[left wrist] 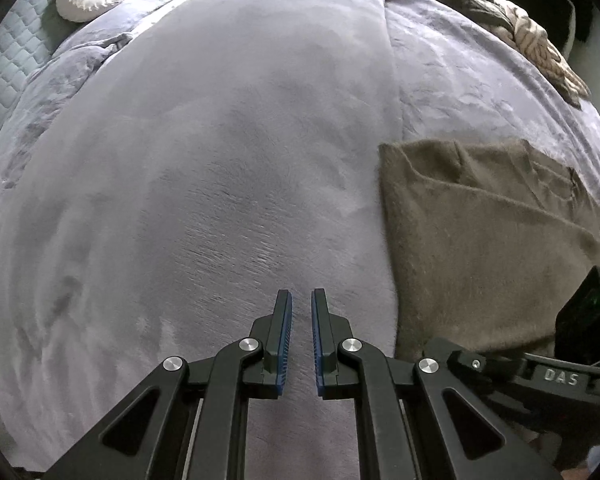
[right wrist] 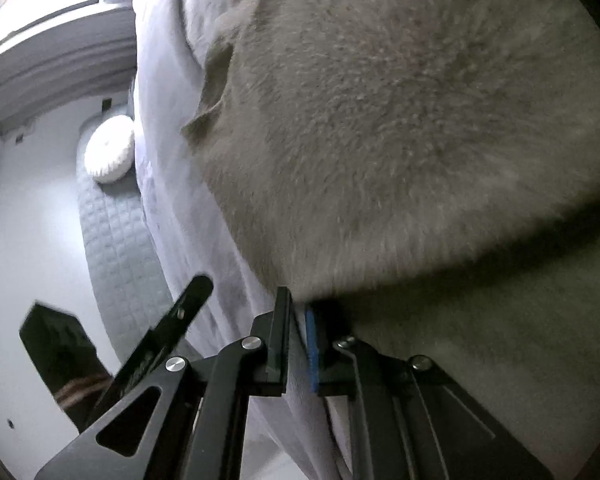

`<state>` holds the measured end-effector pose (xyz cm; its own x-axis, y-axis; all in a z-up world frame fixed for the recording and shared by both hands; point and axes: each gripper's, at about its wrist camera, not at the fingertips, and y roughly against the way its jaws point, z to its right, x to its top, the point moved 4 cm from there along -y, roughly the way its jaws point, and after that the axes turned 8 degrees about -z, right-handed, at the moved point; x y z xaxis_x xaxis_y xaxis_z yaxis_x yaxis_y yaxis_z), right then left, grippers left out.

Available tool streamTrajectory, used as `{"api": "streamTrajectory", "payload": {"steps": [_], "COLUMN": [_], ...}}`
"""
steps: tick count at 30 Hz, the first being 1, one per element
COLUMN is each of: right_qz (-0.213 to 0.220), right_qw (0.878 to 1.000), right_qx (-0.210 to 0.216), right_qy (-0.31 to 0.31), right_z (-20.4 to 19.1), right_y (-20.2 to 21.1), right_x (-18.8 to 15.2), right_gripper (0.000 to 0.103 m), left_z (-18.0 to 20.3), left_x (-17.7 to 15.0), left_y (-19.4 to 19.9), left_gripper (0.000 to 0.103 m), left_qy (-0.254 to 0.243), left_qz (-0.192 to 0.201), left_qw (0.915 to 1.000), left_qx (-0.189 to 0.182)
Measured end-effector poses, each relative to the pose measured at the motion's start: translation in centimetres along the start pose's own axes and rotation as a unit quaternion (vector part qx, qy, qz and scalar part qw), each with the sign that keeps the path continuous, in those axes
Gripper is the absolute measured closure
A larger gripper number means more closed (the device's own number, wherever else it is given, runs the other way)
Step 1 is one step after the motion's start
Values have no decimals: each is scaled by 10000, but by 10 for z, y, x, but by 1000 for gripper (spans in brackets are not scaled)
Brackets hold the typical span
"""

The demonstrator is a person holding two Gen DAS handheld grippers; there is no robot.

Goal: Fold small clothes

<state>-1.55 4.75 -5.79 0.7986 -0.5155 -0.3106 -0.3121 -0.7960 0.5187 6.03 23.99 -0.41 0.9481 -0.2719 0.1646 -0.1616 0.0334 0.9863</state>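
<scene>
The brown fuzzy garment (left wrist: 480, 240) is lying on the bed (left wrist: 220, 160), partly folded. The left claw (left wrist: 301, 300) is hovering slightly parted, gripping nothing. The right claw (right wrist: 298, 304) is pinching the garment's edge, maybe snagging blanket too, which would drag it.

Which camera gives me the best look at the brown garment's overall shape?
Left wrist: the folded brown garment lies flat on the grey blanket, edges and fold lines visible. Right wrist shows only blurred fuzzy fabric filling the frame at the right gripper.
</scene>
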Motion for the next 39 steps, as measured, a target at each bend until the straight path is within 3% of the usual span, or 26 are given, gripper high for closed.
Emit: {"api": "streamTrajectory", "payload": {"steps": [5,9,13,14,16,17,21,22,23,24,25,26,29,39], "right_qz": [329,1209,2101,2234,2463,2556,2697,2676,2661,2659,2654,2659,2625,2346], "right_qw": [9970,9861,9639,9590,9504,9467,9361,9362,9369,9371,9353,9357,9416,9566], "right_qx": [-613,-1115,-1631,-1742,-1902,-1961,-2257,-2274,-2250,-2235,-2299,-2267,-2067,-1706], "right_qy": [346,241,130,105,23,12,-77,-158,-267,-346,-451,-484,-425,-286], "right_z": [2,16,24,29,31,43,65,80,93,102,107,114,114,122], "right_y": [55,128,198,212,232,246,261,270,276,283,285,290,293,300], "right_x": [-7,2,20,23,33,35,51,51,49,45,44,40,34,9], "right_gripper": [93,92,91,87,62,57,55,60,62,63,63,64,61,45], "left_z": [16,32,50,54,62,66,83,86,90,94,97,99,112,143], "left_x": [-2,-2,-1,-1,-1,-1,-3,-2,-2,-2,-2,-2,-2,-2], "left_y": [0,-3,-4,-3,-4,-5,-8,-9,-10,-11,-11,-7,-1,-11], "left_gripper": [92,92,92,92,92,92,92,92,88,49,21,2,1,1], "left_qy": [-67,-124,-228,-261,-329,-360,-454,-477,-514,-551,-556,-544,-759,-719], "left_qz": [-14,-92,-108,-103,-118,-131,-220,-238,-259,-287,-288,-184,-32,-309], "left_qw": [10000,9998,9996,9995,9993,9992,9985,9984,9982,9980,9980,9983,9971,9969], "left_qx": [-54,-105,-133,-134,-133,-151,-191,-192,-180,-153,-130,-60,-7,-49]}}
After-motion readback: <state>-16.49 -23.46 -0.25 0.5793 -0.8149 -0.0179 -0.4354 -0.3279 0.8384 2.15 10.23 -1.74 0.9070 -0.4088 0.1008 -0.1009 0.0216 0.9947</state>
